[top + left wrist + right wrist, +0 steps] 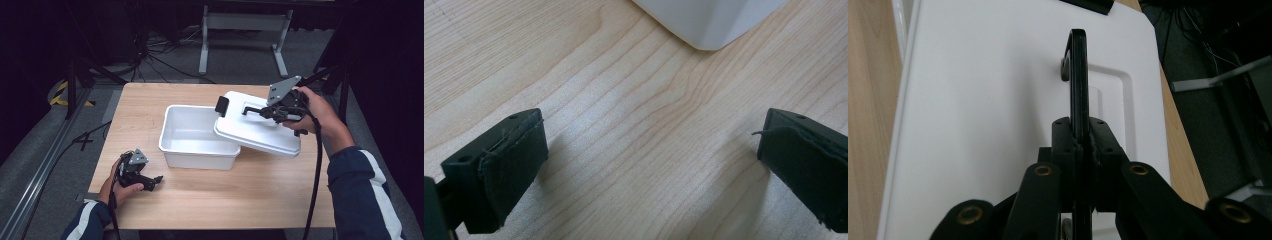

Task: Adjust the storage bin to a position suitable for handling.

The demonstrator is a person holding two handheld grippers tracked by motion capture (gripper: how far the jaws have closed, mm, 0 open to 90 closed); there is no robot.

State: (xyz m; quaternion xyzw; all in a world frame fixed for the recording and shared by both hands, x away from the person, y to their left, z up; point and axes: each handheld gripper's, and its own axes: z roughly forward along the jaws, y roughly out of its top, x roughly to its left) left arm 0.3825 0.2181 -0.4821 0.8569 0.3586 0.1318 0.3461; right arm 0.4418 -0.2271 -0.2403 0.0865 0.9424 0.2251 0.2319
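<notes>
While the lid [257,131] is held by its handle [1077,75] in the clenched right gripper [272,113] over the box [197,137], the left gripper [156,180] is rested released; squaring over the rim is called for next.

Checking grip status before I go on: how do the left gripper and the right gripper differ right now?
The left gripper has its jaws wide apart with nothing between them; the right gripper is shut on the lid's black handle. The left rests low by the table's near edge, beside the white bin; the right is raised, holding the white lid tilted over the bin's right rim. Both are black and hand-held.
</notes>
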